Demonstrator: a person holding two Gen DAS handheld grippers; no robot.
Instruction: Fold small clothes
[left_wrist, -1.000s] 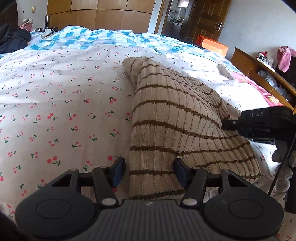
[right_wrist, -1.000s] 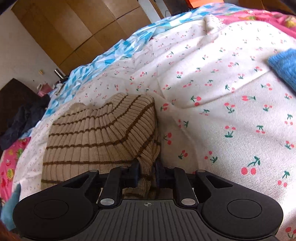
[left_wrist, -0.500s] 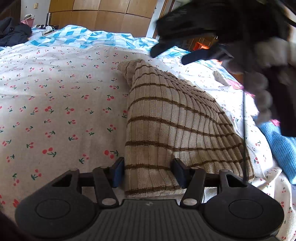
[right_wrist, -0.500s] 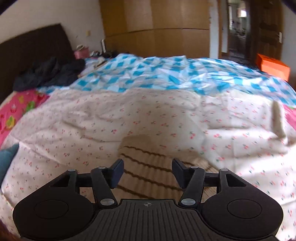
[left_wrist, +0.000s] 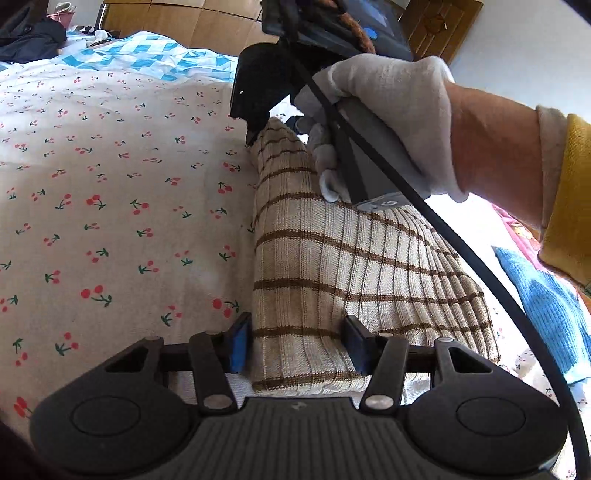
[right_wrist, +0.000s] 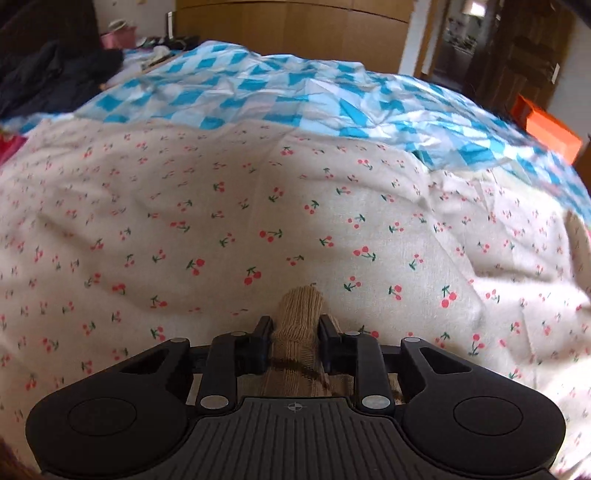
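Note:
A beige knit garment with brown stripes (left_wrist: 332, 266) lies folded on the cherry-print bed sheet (left_wrist: 110, 221). My left gripper (left_wrist: 295, 345) is open, its jaws either side of the garment's near edge. My right gripper (right_wrist: 293, 341) is at the garment's far tip (right_wrist: 299, 314), its jaws closing on the bunched tip. In the left wrist view the right gripper (left_wrist: 255, 110), held by a white-gloved hand (left_wrist: 388, 122), points down onto that far end.
A blue knit item (left_wrist: 546, 310) lies to the right of the garment. A blue-and-white checked quilt (right_wrist: 295, 96) covers the far part of the bed. Dark clothes (right_wrist: 51, 77) lie at the far left. Wooden wardrobes (right_wrist: 295, 26) and an orange box (right_wrist: 546, 125) stand beyond.
My right gripper let go of the garment's near right corner, opened, swung up and over to the far tip and has closed around it. My left gripper stayed open at the near edge.

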